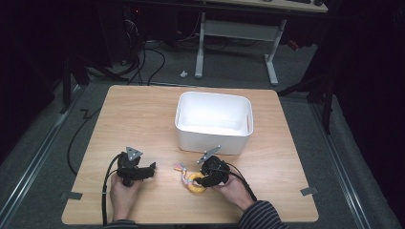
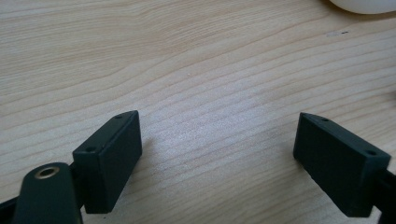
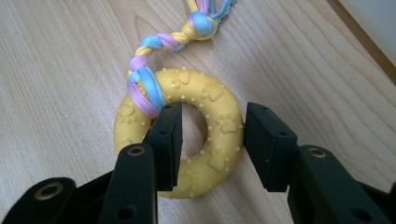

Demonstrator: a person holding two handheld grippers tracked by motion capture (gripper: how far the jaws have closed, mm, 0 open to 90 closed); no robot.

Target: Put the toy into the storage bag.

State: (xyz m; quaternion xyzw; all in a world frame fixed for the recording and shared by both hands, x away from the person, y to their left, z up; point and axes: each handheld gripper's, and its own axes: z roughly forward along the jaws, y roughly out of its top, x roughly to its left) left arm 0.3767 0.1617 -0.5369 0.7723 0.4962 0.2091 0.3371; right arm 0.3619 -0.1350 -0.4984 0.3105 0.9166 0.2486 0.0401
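Yellow rubber ring toy (image 3: pixel 180 140) with braided pastel rope (image 3: pixel 163 44), flat on wooden desk (image 1: pixel 143 119) just before white bin (image 1: pixel 214 121), likely bound for it. Right tool (image 3: pixel 210 142) narrowed astride one side of ring, one jaw through hole, other outside, seemingly pinching. Left tool (image 2: pixel 217 158) spread wide over bare wood, idle

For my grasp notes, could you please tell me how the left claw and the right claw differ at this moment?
The left claw stands wide open over bare table; the right claw is narrowed around one side of the yellow ring toy, one jaw in its hole. The left claw is empty; the right claw grips the toy. Both have black jaws.
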